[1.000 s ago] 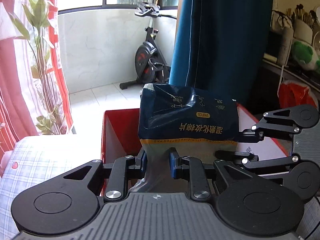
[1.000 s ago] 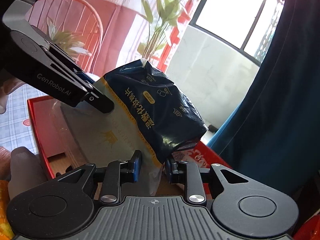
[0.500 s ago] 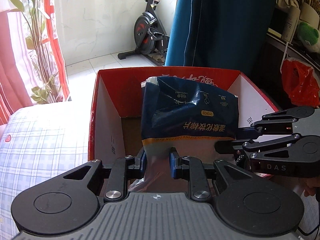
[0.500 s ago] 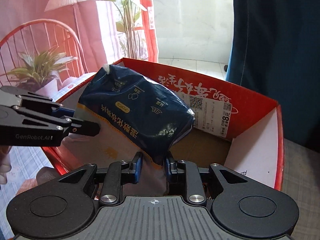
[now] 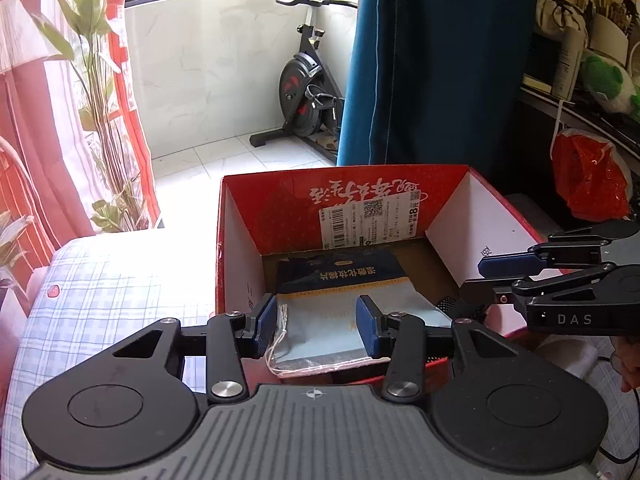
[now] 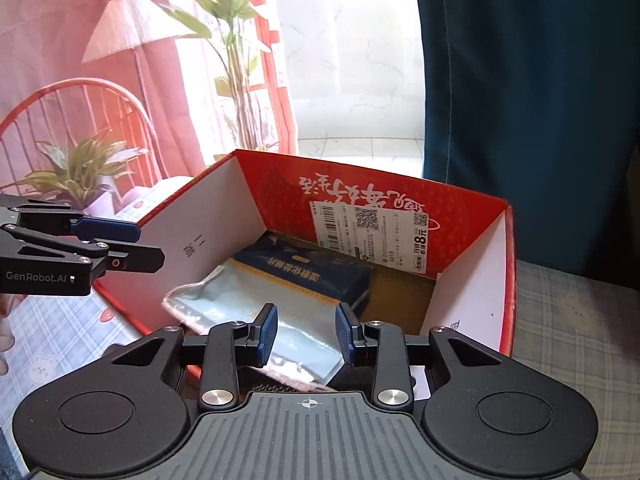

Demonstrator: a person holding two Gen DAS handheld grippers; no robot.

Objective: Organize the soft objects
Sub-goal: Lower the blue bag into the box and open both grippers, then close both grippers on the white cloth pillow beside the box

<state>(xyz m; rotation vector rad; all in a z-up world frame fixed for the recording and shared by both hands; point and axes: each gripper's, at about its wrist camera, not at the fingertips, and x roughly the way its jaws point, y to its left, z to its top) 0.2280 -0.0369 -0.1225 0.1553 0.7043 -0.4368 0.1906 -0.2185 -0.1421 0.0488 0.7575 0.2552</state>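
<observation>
Cotton-pad pack (image 5: 344, 292) lay inside the red box (image 5: 280, 204).
Left gripper (image 5: 318, 320) and right gripper (image 6: 306, 330), jaws apart and just opened, hung empty over the box's near rim.

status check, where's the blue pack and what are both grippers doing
Left gripper and right gripper: jaws just opening, nothing clamped. Blue pack lying inside red box. Nothing in the way.

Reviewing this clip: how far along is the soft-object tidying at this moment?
Done: the blue cotton-pad pack lies flat inside the red box, its clear end draped over the near rim. In hand: nothing; the left gripper and right gripper have just been opening, and their pads stand clear of the pack. Left: no other soft item waiting to be packed is clearly in view, so that is hard to judge.
</observation>
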